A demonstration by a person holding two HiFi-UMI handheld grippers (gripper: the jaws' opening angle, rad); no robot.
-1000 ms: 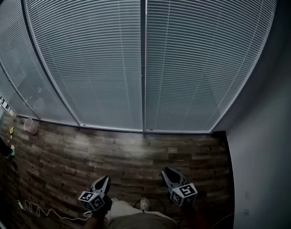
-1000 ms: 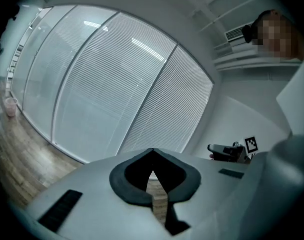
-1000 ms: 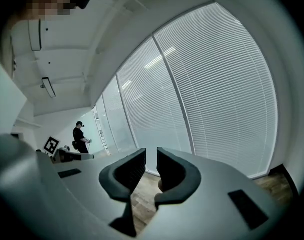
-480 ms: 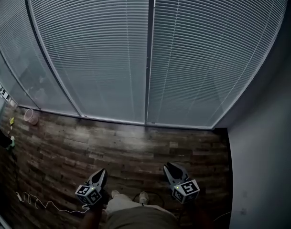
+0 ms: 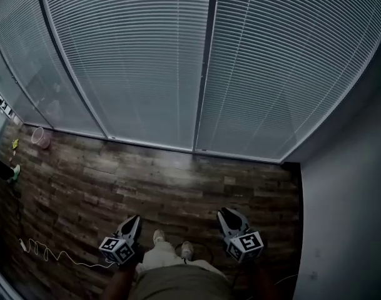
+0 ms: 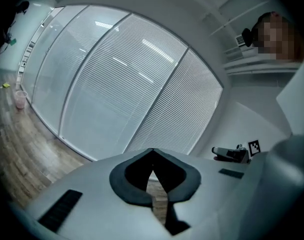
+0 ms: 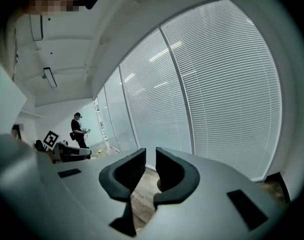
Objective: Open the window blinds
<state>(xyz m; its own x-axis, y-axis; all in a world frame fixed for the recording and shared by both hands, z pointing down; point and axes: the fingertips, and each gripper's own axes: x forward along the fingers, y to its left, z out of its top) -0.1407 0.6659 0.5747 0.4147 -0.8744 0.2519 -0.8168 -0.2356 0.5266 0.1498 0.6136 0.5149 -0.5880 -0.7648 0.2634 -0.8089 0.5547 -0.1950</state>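
— Largest thing in view?
— Window blinds, slats flat and shut, spanning the whole glass wall in tall panels. Below them, a wood-plank floor. At far right, a plain grey wall.

— And the grippers?
— Both low at the bottom of the head view, well apart from the blinds, touching nothing. Left gripper: jaws closed, tips meeting, nothing between. Right gripper: jaws a narrow slit apart, almost closed, likewise empty, with only floor showing through the gap.

— Anything smaller?
— Between the grippers, the wearer's shoes. A pink bin at the foot of the left panels. A thin white cable looped on the floor at lower left. In the right gripper view, far along the glass, a standing person in dark clothes.

— Different from a second ago?
— Blinds just as shut as before. Divider post between the two main panels now further right in the head view. Pink bin higher in the frame. Grippers as low as before and no nearer the blinds.
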